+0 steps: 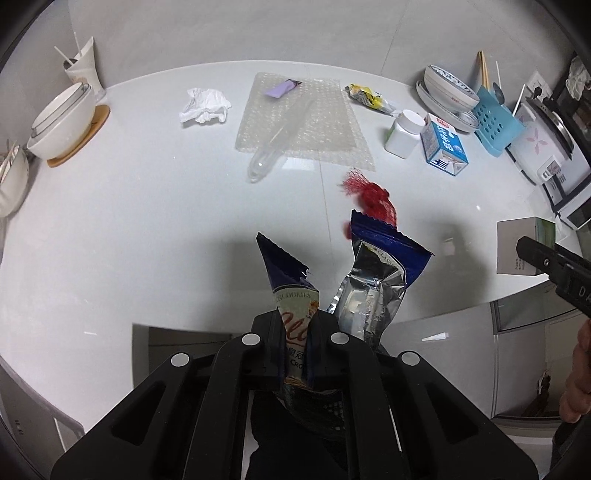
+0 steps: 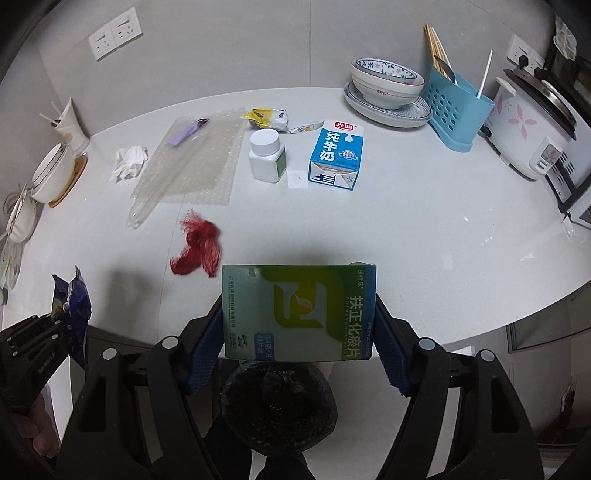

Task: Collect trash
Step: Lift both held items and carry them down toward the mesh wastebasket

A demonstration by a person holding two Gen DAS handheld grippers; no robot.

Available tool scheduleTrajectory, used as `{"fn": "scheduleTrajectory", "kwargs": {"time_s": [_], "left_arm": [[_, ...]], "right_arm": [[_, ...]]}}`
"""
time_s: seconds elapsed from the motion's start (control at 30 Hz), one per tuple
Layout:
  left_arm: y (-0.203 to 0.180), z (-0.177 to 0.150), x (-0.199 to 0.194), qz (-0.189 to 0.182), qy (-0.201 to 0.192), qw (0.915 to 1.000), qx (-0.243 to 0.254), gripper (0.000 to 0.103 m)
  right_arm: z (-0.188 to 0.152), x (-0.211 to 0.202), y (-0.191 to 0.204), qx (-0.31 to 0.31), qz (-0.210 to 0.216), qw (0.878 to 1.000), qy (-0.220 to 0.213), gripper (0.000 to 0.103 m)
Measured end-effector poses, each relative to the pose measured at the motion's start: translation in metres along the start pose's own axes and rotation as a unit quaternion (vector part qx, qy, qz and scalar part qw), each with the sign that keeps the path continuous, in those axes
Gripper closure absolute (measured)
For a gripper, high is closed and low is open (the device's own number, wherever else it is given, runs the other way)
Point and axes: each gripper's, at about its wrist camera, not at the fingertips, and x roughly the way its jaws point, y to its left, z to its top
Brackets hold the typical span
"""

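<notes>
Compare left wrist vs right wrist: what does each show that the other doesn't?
Left wrist only: the torn cookie wrapper's foil inside, clamped in the shut left hand-held gripper.

Right wrist only: the green medicine box's printed face gripped between the right hand-held gripper's blue pads, the black-lined trash bin below it, and the wall sockets.

Both: red mesh net, bubble wrap sheet, crumpled tissue, white pill bottle, milk carton, blue utensil caddy, rice cooker.
</notes>
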Motion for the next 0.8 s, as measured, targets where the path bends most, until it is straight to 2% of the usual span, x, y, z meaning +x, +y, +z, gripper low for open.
{"fn": "scheduleTrajectory", "kwargs": {"time_s": [0.33, 0.8], "left_arm": [[-0.018, -0.043, -0.014, -0.017, -0.01, 0.9998, -0.005, 0.097], [-0.038, -0.104, 0.021, -0.035, 0.022, 0.9991, -0.013, 0.097]], "right_arm": [[-0.053, -0.013, -0.008, -0.016, 0.022, 1.0, -0.001, 0.033], [-0.127, 0.016, -0.021, -0.041, 0.025, 0.998, 0.038, 0.033]]}}
